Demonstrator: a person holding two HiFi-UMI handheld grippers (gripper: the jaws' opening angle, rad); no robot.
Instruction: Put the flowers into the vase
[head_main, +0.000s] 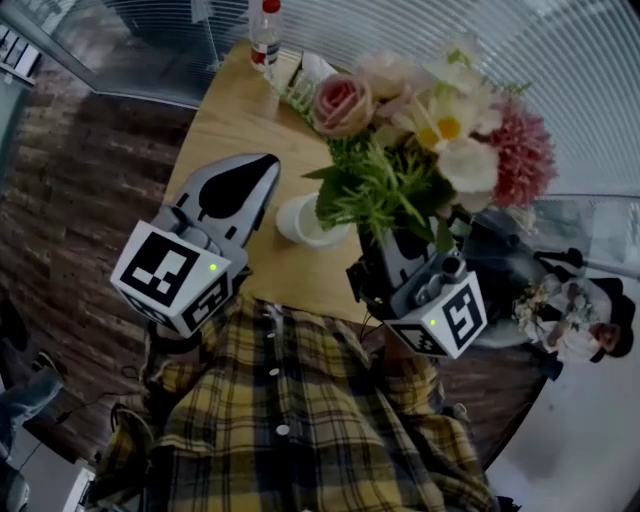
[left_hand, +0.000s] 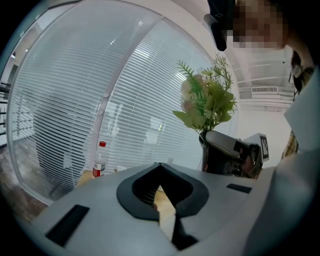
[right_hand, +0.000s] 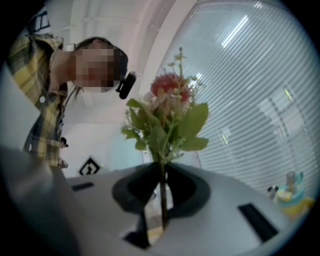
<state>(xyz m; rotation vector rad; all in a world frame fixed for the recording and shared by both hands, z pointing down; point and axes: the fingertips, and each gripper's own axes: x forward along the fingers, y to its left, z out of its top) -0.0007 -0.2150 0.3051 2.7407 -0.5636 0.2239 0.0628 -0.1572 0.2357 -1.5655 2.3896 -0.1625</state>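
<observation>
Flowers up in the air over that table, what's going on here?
A person in a plaid shirt is working with a hand-held tool in each hand. The right tool is clamped on the stems of the flowers and holds the bunch upright above the wooden table. The flowers are not yet in the white vase, which stands on the table between the two tools. The left tool is shut with nothing in it, held beside the vase.

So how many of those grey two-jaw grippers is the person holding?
2. The left grey gripper, jaws together and empty, is over the wooden table near the white vase; the right grey gripper is shut on the green stems of the mixed flower bunch.
</observation>
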